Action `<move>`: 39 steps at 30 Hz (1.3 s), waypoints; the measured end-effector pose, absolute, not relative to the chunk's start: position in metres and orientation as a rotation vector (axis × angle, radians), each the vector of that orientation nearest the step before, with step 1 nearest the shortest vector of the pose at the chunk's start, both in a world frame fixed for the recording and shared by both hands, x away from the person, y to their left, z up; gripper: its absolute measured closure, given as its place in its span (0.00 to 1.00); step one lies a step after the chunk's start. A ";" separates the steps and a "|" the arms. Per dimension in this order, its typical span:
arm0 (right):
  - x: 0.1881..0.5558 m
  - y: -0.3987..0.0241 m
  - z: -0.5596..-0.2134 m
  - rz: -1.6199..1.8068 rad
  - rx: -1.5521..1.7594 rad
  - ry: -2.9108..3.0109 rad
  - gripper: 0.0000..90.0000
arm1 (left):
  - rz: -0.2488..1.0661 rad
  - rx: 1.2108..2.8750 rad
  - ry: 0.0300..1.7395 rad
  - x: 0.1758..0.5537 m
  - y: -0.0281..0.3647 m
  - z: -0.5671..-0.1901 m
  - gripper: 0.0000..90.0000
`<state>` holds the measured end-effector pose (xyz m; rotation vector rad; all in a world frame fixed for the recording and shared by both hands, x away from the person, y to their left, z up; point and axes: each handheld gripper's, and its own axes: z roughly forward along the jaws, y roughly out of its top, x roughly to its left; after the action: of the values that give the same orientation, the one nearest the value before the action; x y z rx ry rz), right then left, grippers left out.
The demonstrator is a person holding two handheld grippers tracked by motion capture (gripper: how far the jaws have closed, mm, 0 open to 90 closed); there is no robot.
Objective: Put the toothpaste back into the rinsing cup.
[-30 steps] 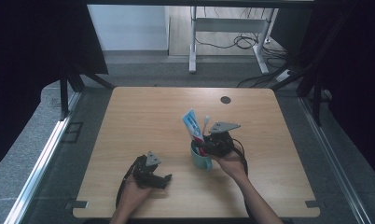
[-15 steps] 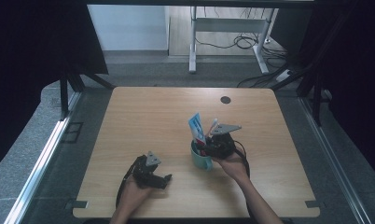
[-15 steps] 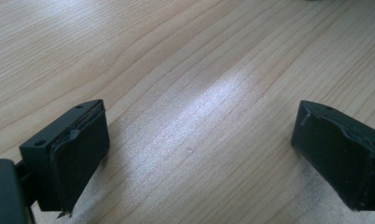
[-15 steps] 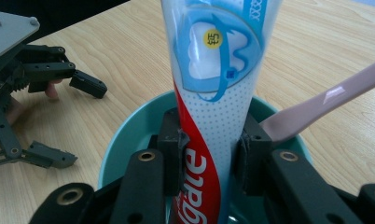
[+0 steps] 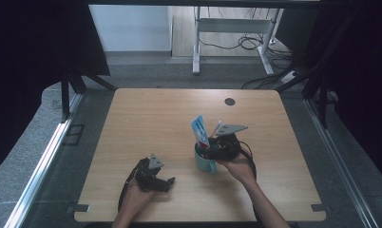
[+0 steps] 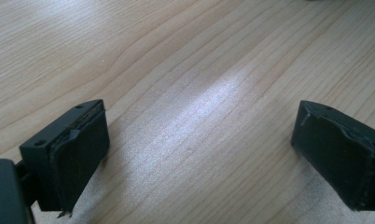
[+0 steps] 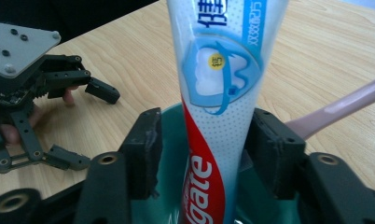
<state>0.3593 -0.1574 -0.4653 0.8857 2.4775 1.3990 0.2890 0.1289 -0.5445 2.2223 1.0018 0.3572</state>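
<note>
A white, red and blue toothpaste tube (image 5: 199,129) stands upright in a teal mug (image 5: 204,164) right of the table's middle. In the right gripper view the tube (image 7: 218,93) rises between my right gripper's (image 7: 206,140) jaws. Those jaws have just been opening: a gap shows at the left pad, and the right pad sits close by the tube's edge. A pink toothbrush handle (image 7: 335,107) leans out of the mug (image 7: 171,122) to the right. My left gripper (image 5: 166,182) rests open near the front edge, its jaws (image 6: 199,158) wide over bare wood.
The wooden table (image 5: 151,118) has a small dark round mark (image 5: 229,101) near its far edge. From the right gripper view the left gripper (image 7: 85,126) lies on the wood to the left, held by a hand. A metal desk frame and cables stand beyond the table.
The toothpaste tube has shifted slightly right and lower into the mug. Both hands stay where they were.
</note>
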 end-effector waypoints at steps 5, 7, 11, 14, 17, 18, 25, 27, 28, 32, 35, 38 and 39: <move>0.357 -0.156 -0.462 1.388 0.872 2.489 0.40 | 0.358 2.221 1.003 0.289 0.129 -0.545 0.04; 0.356 -0.157 -0.460 1.397 0.882 2.492 0.38 | 0.357 2.221 1.003 0.289 0.129 -0.545 0.04; 0.355 -0.157 -0.459 1.382 0.883 2.506 0.31 | 0.358 2.221 1.003 0.289 0.129 -0.545 0.04; 0.353 -0.156 -0.458 1.347 0.870 2.507 0.26 | 0.358 2.221 1.003 0.289 0.129 -0.545 0.04; 0.352 -0.156 -0.456 1.337 0.868 2.501 0.22 | 0.358 2.221 1.003 0.289 0.129 -0.545 0.04; 0.351 -0.156 -0.456 1.332 0.866 2.501 0.19 | 0.358 2.221 1.003 0.289 0.129 -0.545 0.04; 0.349 -0.159 -0.454 1.323 0.867 2.482 0.15 | 0.358 2.221 1.003 0.289 0.129 -0.545 0.04; 0.348 -0.160 -0.453 1.324 0.875 2.482 0.15 | 0.358 2.221 1.003 0.289 0.129 -0.545 0.04; 0.348 -0.160 -0.453 1.324 0.875 2.483 0.14 | 0.358 2.221 1.003 0.289 0.129 -0.545 0.04; 0.346 -0.162 -0.452 1.317 0.870 2.489 0.14 | 0.357 2.220 1.003 0.289 0.129 -0.545 0.04; 0.345 -0.165 -0.451 1.303 0.866 2.490 0.12 | 0.357 2.221 1.003 0.289 0.129 -0.544 0.04; 0.343 -0.168 -0.449 1.303 0.869 2.493 0.11 | 0.357 2.221 1.003 0.289 0.129 -0.544 0.04; 0.342 -0.168 -0.448 1.300 0.869 2.494 0.10 | 0.357 2.221 1.003 0.289 0.129 -0.544 0.04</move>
<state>0.3424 -0.1684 -0.4483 0.8691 2.4942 1.2998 0.2890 0.1289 -0.5445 2.2211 1.0032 0.3573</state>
